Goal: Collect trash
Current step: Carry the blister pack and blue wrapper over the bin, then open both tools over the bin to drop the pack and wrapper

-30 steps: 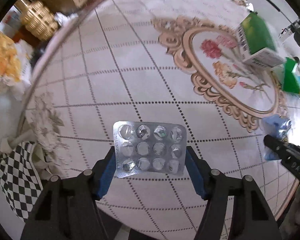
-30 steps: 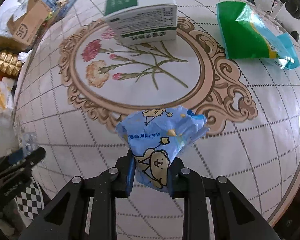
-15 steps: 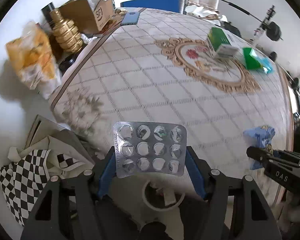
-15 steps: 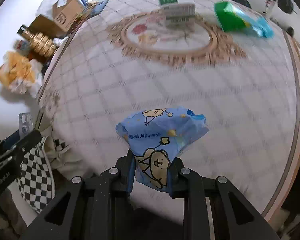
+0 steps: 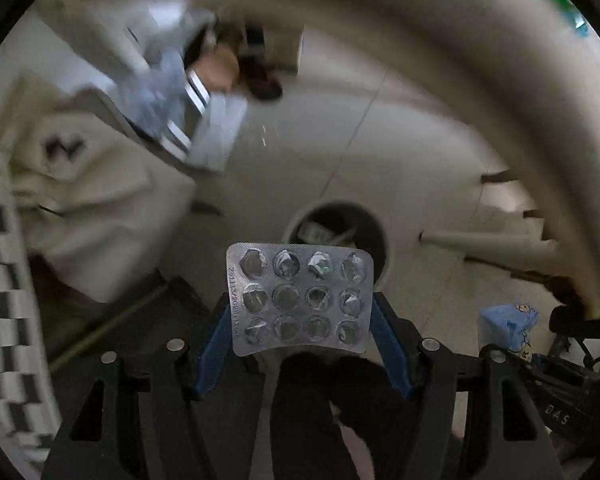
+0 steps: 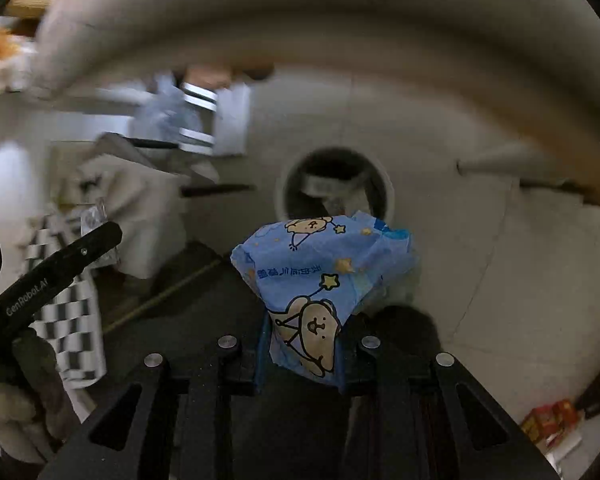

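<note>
The left claw points down and is clamped on the two side edges of a silver blister pack. The pack is above the floor, and its top edge covers the near rim of a round trash bin that stands on the pale floor. Some waste lies inside the bin. The right claw is closed tight on a crumpled blue wrapper with cartoon bears, and the wrapper hangs just in front of the same bin. The surroundings are blurred.
</note>
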`<action>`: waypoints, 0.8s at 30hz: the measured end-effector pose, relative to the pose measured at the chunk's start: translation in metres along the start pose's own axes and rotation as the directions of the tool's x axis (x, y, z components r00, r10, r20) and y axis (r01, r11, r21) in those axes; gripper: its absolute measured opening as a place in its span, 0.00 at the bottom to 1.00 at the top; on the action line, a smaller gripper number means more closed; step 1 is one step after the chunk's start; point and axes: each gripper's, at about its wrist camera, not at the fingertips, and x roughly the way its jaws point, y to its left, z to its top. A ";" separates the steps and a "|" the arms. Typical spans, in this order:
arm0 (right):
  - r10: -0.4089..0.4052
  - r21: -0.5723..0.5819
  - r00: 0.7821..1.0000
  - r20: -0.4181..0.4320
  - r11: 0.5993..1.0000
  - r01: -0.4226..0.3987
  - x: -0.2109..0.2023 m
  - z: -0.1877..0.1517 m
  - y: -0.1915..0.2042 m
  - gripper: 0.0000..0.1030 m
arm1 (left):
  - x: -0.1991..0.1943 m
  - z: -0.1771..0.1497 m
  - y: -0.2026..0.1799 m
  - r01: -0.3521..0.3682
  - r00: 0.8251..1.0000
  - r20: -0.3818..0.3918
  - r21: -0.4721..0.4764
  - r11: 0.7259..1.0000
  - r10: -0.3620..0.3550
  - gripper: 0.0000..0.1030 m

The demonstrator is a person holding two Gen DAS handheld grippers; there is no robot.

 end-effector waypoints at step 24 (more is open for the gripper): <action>0.086 0.007 0.996 -0.014 0.996 -0.086 0.258 0.081 -0.099 0.96 | 0.232 0.015 0.025 0.140 0.990 -0.013 -0.121 0.983 -0.142 1.00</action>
